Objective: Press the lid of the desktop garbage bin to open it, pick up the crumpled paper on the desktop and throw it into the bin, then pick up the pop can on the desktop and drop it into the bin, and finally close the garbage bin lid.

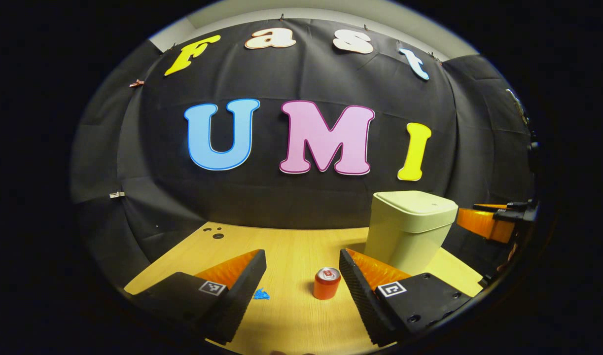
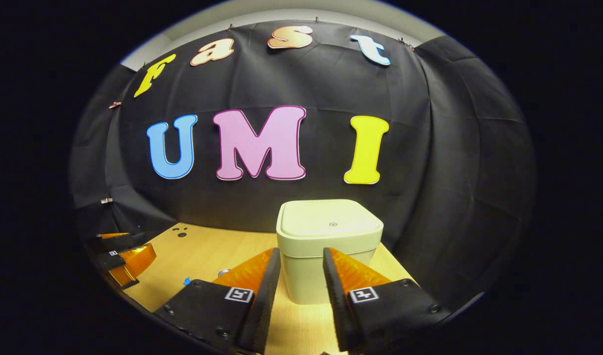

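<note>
Your left gripper (image 1: 302, 268) hangs over the near part of the wooden table (image 1: 291, 246), fingers spread wide, nothing between them touching either pad. The pop can (image 1: 326, 283) stands upright on the table in that gap, closer to the right finger (image 1: 353, 276) than to the left one, apart from both. A small blue scrap (image 1: 261, 295) lies on the table just beside the left finger's inner face.

The garbage bin (image 1: 409, 227) sits at the far right of the table, lid (image 2: 329, 221) down and flat. From the left gripper view your right gripper (image 1: 493, 219) shows at the right edge, beyond the bin.

In the right gripper view your right gripper (image 2: 301, 273) points straight at the bin, fingers at a narrower gap, empty, tips close to the bin's front wall; can't tell if they touch it. Left gripper (image 2: 121, 254) shows at the far left there, with the can top (image 2: 224, 272) just peeking past your right gripper's left finger.

Crumpled paper: can't tell whether that blue scrap is it.
</note>
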The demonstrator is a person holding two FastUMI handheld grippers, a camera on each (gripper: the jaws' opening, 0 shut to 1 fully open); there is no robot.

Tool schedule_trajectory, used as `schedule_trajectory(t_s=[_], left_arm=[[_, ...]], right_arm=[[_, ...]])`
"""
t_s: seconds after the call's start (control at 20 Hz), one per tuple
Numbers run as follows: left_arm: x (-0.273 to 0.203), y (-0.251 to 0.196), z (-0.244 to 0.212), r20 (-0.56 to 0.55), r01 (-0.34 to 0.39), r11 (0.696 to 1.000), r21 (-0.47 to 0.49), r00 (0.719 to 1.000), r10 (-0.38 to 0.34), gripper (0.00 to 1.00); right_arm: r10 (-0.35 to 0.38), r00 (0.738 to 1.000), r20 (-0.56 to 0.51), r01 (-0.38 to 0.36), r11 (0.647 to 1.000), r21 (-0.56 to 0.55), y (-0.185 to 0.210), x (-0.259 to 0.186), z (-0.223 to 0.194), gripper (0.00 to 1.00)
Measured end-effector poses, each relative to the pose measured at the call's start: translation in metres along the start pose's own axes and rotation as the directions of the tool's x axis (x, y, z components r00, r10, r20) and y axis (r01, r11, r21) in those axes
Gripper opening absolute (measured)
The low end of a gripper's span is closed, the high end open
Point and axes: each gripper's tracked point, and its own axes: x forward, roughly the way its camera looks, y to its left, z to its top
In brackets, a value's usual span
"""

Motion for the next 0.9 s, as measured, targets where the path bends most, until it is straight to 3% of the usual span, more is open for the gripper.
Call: schedule_trajectory(t_s=[0.15,0.25,0.3,0.35,0.55,0.7,0.8,0.9], left_arm=[[0.002,0.006,-0.004,-0.007,-0.004,1.000,-0.011,1.000,0.004,0.96],[0.003,0.009,-0.006,-0.014,-0.008,1.000,-0.016,1.000,0.008,0.96],[0.005,0.011,-0.006,-0.018,-0.010,1.000,-0.018,1.000,0.009,0.96],[0.006,0.013,-0.009,-0.022,-0.012,1.000,-0.022,1.000,0.011,0.96],[0.011,0.018,-0.012,-0.038,-0.017,0.999,-0.035,0.999,0.016,0.96],[0.016,0.020,-0.019,-0.062,-0.011,0.999,-0.047,0.998,0.008,0.96],[0.019,0.022,-0.021,-0.074,-0.015,0.999,-0.051,0.997,0.011,0.96],[0.022,0.024,-0.024,-0.086,-0.017,0.999,-0.050,0.996,0.013,0.96]], right_arm=[[-0.015,1.000,-0.009,0.014,0.999,-0.030,-0.006,0.003,0.003,0.38],[-0.030,0.999,-0.011,0.030,0.999,-0.042,-0.012,0.004,0.004,0.41],[-0.030,0.999,-0.012,0.029,0.999,-0.038,-0.011,0.007,0.006,0.21],[-0.029,0.999,-0.015,0.028,0.999,-0.037,-0.011,0.011,0.007,0.16],[0.021,0.997,-0.070,-0.023,1.000,-0.017,-0.002,0.020,0.008,0.14],[0.018,0.993,-0.115,-0.008,0.997,0.083,-0.009,0.030,0.010,0.14],[0.017,0.993,-0.120,-0.008,0.997,0.081,-0.014,0.040,0.016,0.14],[0.037,0.993,-0.113,-0.031,0.998,0.056,-0.018,0.051,0.023,0.06]])
